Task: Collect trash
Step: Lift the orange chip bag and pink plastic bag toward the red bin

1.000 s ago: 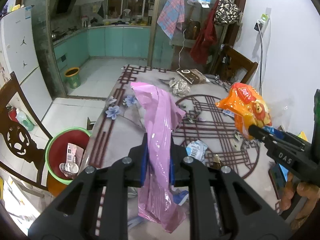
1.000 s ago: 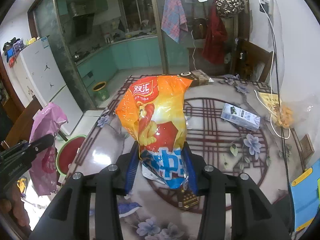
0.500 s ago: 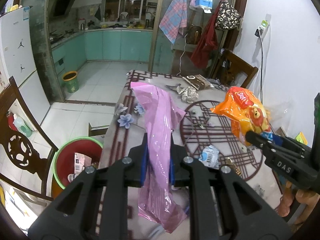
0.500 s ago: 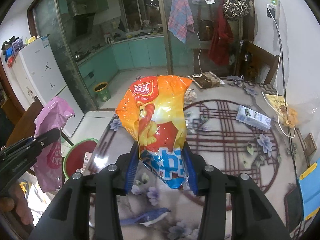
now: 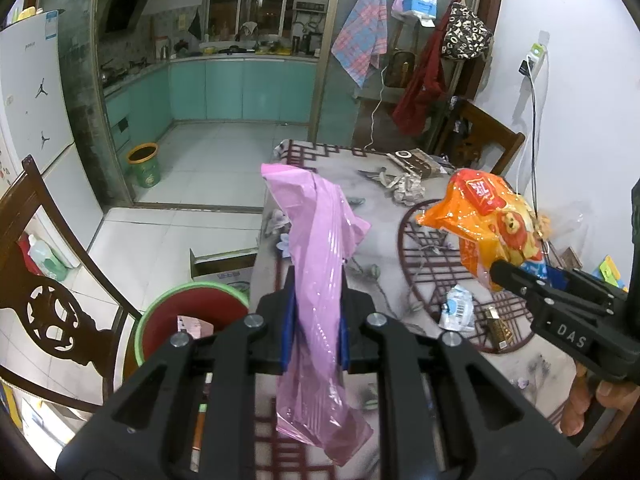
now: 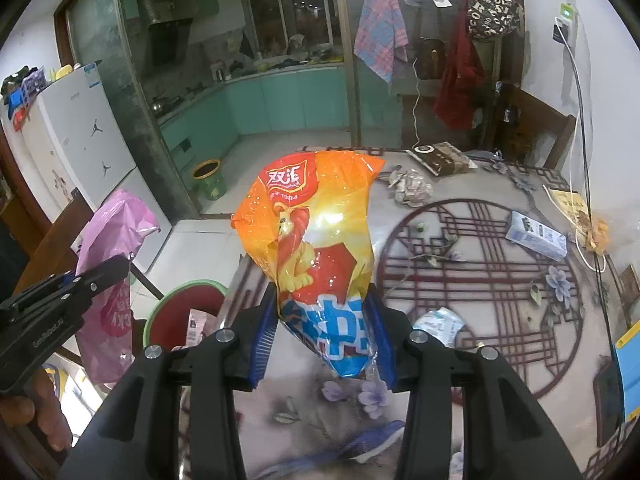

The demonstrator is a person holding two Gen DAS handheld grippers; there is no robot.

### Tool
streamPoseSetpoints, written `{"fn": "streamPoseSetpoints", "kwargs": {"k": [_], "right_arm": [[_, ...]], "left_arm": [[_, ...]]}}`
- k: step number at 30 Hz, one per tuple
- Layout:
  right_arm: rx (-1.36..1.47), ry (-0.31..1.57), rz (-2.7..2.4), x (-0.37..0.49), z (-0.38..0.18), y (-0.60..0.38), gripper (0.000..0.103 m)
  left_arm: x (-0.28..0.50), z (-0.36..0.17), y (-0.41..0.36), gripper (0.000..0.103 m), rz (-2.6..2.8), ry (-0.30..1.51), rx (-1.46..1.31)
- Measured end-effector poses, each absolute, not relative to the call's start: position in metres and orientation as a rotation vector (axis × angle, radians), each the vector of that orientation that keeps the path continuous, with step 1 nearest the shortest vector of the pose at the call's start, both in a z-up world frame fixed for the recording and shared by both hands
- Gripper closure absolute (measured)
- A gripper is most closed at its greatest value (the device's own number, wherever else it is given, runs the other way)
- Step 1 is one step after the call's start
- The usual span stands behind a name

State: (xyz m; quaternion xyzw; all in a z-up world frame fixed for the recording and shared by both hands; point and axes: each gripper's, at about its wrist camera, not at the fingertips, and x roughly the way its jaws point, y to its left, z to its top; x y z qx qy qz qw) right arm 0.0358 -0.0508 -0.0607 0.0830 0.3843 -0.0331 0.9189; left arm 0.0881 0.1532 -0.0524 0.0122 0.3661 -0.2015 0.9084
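Trash is held in both grippers: the left gripper [image 5: 314, 330] is clamped on a pink bag [image 5: 320, 264], the right gripper [image 6: 322, 344] on an orange snack bag [image 6: 316, 240]. The bin [image 5: 172, 312] sits lower left, nearer the left gripper, beside the worktop [image 5: 376, 248].

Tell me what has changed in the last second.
Both hand-held grippers drew back from the table and left, so the red bin with the green rim looks nearer. Nothing was grasped or released: the left hand-held gripper still clamps the pink plastic bag, the right hand-held gripper the orange snack bag.
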Motion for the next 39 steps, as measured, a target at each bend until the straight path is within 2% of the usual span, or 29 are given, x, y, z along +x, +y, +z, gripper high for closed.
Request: {"fn": "streamPoseSetpoints", "kwargs": {"k": [21, 39], "right_arm": [[0.132, 0.813, -0.038, 0.070, -0.066, 0.021, 0.062], [0.100, 0.899, 0.060, 0.123, -0.094, 0.083, 0.062]], "left_arm": [[0.122, -0.065, 0.226, 0.087, -0.360, 0.785, -0.001], [0.164, -0.094, 0.279, 0.087, -0.271, 0.851, -0.041]]}}
